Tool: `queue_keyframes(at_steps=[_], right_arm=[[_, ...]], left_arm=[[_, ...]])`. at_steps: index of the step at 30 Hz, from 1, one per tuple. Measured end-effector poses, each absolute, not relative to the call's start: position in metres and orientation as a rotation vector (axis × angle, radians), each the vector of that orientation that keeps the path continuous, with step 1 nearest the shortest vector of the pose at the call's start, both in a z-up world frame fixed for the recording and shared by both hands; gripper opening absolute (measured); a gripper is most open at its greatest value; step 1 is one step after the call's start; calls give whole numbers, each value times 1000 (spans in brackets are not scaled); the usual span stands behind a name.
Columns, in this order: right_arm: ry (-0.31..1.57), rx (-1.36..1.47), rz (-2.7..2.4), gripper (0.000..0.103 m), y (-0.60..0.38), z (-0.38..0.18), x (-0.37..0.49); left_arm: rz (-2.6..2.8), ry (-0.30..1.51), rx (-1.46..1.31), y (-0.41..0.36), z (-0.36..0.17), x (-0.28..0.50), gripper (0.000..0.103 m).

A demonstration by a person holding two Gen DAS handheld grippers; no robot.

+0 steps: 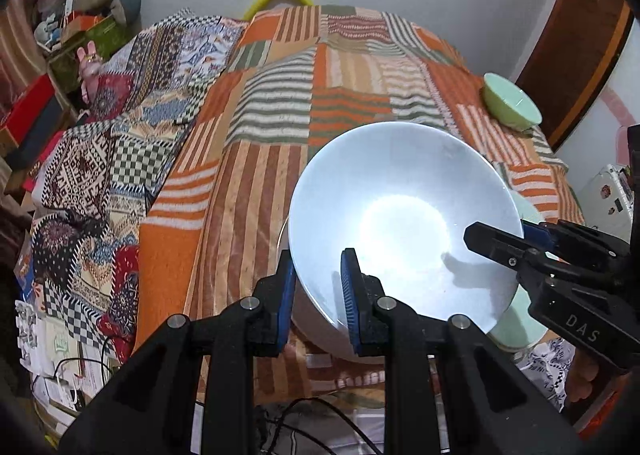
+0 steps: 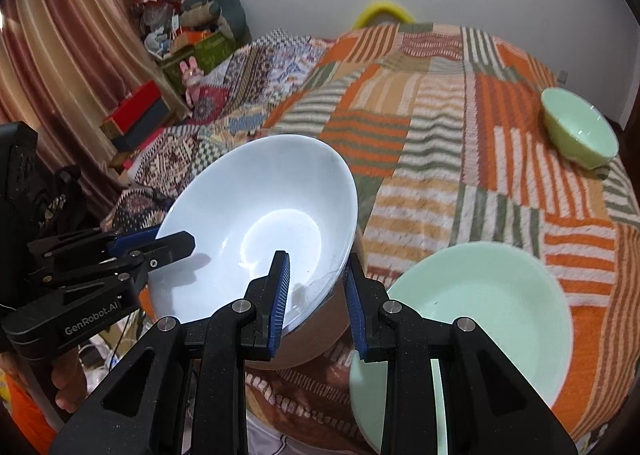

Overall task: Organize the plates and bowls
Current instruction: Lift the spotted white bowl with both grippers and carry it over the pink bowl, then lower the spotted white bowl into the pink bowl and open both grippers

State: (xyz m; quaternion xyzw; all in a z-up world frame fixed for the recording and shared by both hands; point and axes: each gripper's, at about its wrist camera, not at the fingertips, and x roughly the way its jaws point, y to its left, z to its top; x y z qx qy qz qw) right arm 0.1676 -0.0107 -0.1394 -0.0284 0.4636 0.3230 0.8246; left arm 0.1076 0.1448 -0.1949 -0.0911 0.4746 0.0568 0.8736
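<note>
Both hand-held grippers grasp one white bowl (image 1: 400, 223), held tilted above the bed.

Left hand-held gripper (image 1: 318, 295): clenched on the bowl's near-left rim, one blue pad inside the bowl, the other against its outer wall. Seen from the right wrist view, it (image 2: 176, 245) enters from the left edge, one finger inside the bowl.

Right hand-held gripper (image 2: 316, 295): clenched on the rim at the opposite side, left pad inside, right pad outside. In the left wrist view it (image 1: 496, 237) reaches in from the right.

White bowl: empty, opening turned toward the cameras, off the bedding.

Pale green plate (image 2: 492, 319): lies flat on the striped orange blanket (image 2: 440, 135), just right of the white bowl, partly behind the right gripper's finger. Only a sliver of it (image 1: 520, 319) shows in the left wrist view, below the white bowl.

Small green bowl (image 2: 580, 131): upright on the blanket near the far right edge of the bed, well apart from the other dishes.

Patterned quilt (image 1: 100, 159): covers the bed's left part.
</note>
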Motion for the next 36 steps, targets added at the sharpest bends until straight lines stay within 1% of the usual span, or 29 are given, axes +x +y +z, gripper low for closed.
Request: queue_keyframes(at_steps=[6, 16, 22, 27, 29, 34, 36], right_arm=[[1027, -78, 687, 25, -3, -153, 167], [1074, -97, 692, 25, 5, -168, 169], [1061, -124, 688, 25, 8, -170, 168], [1041, -160, 672, 25, 10, -169, 168], [1018, -198, 651, 26, 12, -169, 167], [1038, -183, 665, 27, 10, -170, 172], [1056, -167, 677, 29, 8, -170, 173]], left_arm=[[135, 1035, -185, 149, -214, 112, 22], [158, 1072, -166, 153, -230, 114, 22], [157, 1096, -171, 154, -241, 116, 22], [165, 1091, -158, 153, -243, 117, 22], [169, 1077, -155, 153, -242, 117, 22], [176, 1079, -157, 154, -240, 118, 22], [178, 1080, -161, 155, -238, 119, 22]])
